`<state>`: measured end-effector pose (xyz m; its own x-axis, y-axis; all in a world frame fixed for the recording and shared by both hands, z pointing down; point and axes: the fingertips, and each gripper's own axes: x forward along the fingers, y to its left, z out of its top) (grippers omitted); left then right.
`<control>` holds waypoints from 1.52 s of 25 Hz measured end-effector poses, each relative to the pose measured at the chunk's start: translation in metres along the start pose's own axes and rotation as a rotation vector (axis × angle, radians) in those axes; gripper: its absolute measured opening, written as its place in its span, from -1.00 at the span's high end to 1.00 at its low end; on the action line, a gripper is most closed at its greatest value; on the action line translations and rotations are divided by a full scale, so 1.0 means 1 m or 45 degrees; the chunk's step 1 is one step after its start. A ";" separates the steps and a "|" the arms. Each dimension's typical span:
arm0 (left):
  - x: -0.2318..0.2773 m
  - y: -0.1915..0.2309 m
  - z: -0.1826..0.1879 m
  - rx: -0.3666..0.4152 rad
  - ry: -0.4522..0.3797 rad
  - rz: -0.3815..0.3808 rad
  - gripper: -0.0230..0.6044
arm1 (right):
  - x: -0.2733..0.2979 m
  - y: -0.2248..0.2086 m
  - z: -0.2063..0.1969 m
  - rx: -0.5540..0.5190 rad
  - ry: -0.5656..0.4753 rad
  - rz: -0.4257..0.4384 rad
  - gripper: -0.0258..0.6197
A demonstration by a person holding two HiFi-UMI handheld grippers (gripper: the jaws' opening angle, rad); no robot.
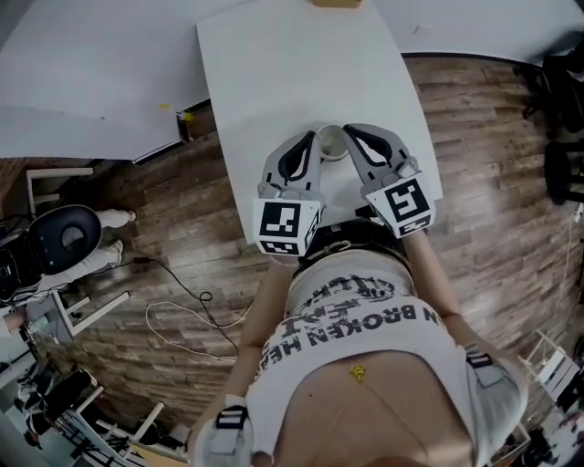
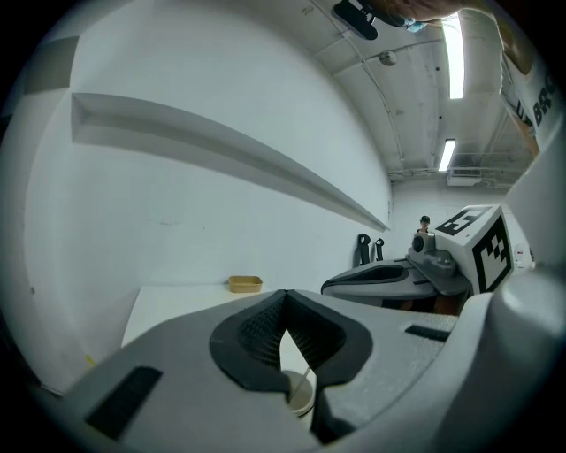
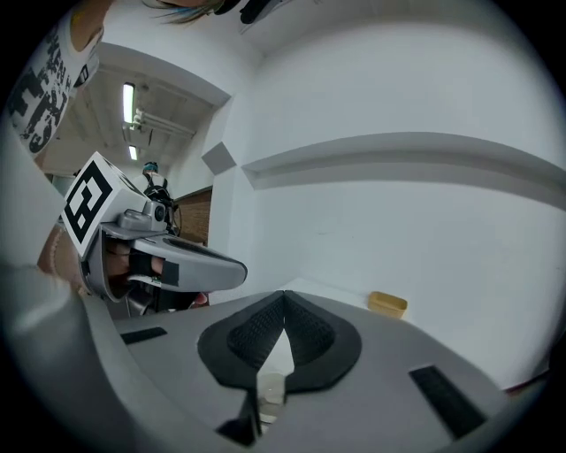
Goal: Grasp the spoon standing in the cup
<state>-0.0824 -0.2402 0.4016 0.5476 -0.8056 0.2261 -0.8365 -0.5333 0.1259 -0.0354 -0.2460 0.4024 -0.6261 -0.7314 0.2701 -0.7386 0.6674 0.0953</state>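
Note:
A pale cup [image 1: 331,144] stands on the white table [image 1: 274,73] near its front edge, between my two grippers. In the left gripper view the cup [image 2: 299,395] shows low through the gap behind the pads, with the thin spoon handle [image 2: 304,382] leaning up out of it. My left gripper [image 1: 312,139] is just left of the cup, its jaws shut with nothing between them [image 2: 285,296]. My right gripper [image 1: 352,129] is just right of the cup, also shut and empty [image 3: 283,296]; the cup [image 3: 270,389] sits below its pads.
A small yellow tray [image 1: 338,3] lies at the table's far end. A second white table [image 1: 82,82] stands to the left. Wooden floor with a cable [image 1: 182,310] surrounds the table, and chairs [image 1: 561,82] stand at the right. The person's torso fills the bottom of the head view.

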 end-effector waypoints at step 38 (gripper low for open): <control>-0.018 -0.006 -0.042 -0.148 0.100 0.253 0.94 | 0.033 -0.066 -0.152 0.326 0.403 0.113 0.89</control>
<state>-0.0881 -0.2120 0.4378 0.3725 -0.8668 0.3316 -0.9268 -0.3291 0.1810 0.0308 -0.2927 0.5510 -0.6118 -0.5672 0.5513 -0.7487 0.6401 -0.1723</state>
